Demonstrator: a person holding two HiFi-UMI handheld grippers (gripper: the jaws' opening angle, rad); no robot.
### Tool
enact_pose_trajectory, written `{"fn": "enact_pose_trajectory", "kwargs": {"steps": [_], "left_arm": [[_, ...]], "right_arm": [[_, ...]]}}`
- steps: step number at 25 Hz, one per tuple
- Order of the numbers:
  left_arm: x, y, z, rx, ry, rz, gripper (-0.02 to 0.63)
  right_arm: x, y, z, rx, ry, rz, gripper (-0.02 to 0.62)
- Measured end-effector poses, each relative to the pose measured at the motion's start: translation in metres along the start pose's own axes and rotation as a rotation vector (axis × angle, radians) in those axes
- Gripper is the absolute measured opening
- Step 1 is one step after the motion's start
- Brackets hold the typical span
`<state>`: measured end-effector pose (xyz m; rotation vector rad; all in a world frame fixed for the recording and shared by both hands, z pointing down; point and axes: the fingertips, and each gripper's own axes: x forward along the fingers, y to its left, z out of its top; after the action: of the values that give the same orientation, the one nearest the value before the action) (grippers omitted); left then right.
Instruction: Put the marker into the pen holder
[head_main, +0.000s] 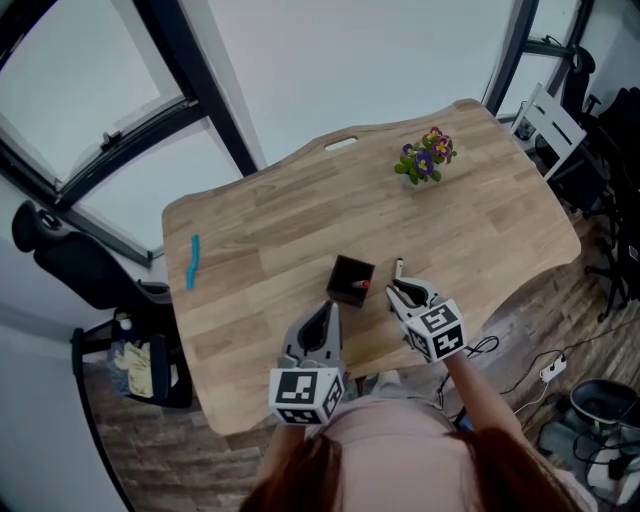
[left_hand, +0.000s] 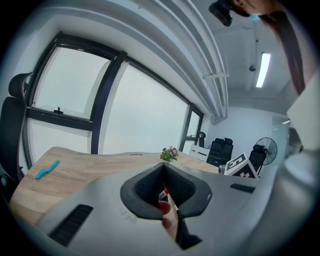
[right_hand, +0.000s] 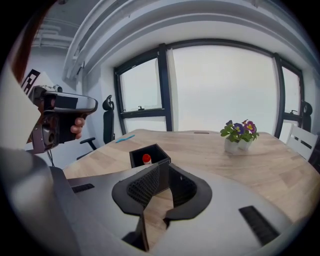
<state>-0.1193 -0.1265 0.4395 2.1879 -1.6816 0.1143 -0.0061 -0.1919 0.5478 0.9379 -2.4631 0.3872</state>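
1 red-capped marker (head_main: 364, 285) stands in the holder (head_main: 343, 268) at frame centre. My right gripper (head_main: 402, 290), just right of it, shows empty jaws barely apart. My left gripper (head_main: 323, 310), below the holder, has its jaws touching at the tips.

Wooden desk (head_main: 280, 225), large windows (right_hand: 225, 85), office chairs (head_main: 70, 265)

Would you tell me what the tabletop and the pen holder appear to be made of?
Tabletop: wood or wood-look laminate with a matte finish; light brown grain lines run along it. Pen holder: probably black plastic, matte; its thin, smooth square walls show no shine, though coated metal is possible.
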Motion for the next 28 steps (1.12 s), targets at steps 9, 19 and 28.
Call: {"fn": "enact_pose_trajectory", "kwargs": {"steps": [9,19,28], "left_arm": [[0.004,-0.005,-0.004,0.007,0.021,-0.03,0.002],[0.008,-0.007,-0.008,0.016,0.043,-0.05,0.002],[0.009,-0.006,-0.013,0.019,0.055,-0.058,0.002]], "right_arm": [[-0.004,-0.013,-0.033,0.064,0.048,-0.081,0.052],[0.005,-0.017,-0.067,0.095,0.115,-0.134,0.073],[0.016,-0.017,-0.097,0.16,0.156,-0.217,0.087]]}}
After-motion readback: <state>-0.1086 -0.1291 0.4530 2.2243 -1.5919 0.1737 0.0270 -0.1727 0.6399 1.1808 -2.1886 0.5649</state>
